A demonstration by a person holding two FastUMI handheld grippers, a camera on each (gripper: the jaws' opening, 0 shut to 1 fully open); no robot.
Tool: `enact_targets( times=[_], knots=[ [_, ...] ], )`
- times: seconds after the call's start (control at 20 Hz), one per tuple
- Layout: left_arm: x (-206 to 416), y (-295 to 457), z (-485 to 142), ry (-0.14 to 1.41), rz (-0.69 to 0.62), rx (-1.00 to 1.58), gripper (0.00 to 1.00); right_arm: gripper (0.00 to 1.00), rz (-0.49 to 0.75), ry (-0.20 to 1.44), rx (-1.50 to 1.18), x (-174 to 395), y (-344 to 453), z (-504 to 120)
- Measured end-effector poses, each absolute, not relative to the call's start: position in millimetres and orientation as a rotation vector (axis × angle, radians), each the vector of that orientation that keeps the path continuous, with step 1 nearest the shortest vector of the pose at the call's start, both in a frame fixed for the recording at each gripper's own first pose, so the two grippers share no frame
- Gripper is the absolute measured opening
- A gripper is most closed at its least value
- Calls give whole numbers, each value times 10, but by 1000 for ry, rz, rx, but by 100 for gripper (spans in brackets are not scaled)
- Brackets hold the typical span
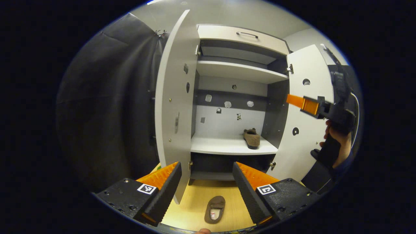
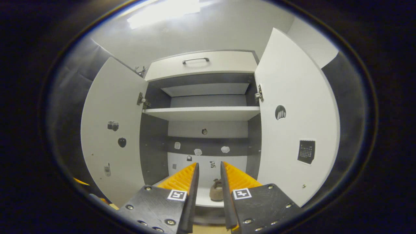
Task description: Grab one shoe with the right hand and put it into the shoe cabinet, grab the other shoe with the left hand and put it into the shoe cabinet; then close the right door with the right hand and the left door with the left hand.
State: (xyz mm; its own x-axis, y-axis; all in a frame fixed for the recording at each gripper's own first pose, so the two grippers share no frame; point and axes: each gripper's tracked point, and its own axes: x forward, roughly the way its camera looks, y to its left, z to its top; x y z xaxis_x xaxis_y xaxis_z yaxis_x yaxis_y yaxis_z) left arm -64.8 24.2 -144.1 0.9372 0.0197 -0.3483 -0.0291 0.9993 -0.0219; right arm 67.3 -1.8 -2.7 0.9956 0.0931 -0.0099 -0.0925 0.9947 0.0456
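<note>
The white shoe cabinet [image 1: 234, 70] stands with both doors swung out. One brown shoe [image 1: 252, 138] sits at the right end of its lower shelf [image 1: 217, 146]. The other brown shoe [image 1: 215, 209] lies on the wooden floor [image 1: 195, 201] in front of the cabinet, below and between my left gripper's fingers. My left gripper [image 1: 206, 165] is open and holds nothing. My right gripper [image 1: 304, 103] hovers beside the right door [image 1: 307, 136], held by a hand [image 1: 338, 143]. In the right gripper view my right gripper [image 2: 209, 163] is open, narrowly, and the shelved shoe [image 2: 216, 191] shows beyond the gap.
The left door [image 1: 174, 97] juts out just left of my left gripper. Both doors [image 2: 110, 130] [image 2: 292, 130] flank the opening in the right gripper view. An upper shelf [image 2: 201, 113] and a handled drawer [image 2: 198, 65] sit above. Black cloth [image 1: 110, 107] hangs to the left.
</note>
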Motion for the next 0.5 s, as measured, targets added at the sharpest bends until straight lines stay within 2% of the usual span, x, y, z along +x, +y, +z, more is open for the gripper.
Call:
enact_targets(
  times=[0.05, 0.5],
  knots=[
    [-625, 215, -1584, 384, 14, -29, 97, 37, 97, 13, 50, 610, -11, 7],
    [-496, 116, -3241, 696, -97, -10, 97, 37, 46, -4, -12, 259, -273, 169]
  ],
)
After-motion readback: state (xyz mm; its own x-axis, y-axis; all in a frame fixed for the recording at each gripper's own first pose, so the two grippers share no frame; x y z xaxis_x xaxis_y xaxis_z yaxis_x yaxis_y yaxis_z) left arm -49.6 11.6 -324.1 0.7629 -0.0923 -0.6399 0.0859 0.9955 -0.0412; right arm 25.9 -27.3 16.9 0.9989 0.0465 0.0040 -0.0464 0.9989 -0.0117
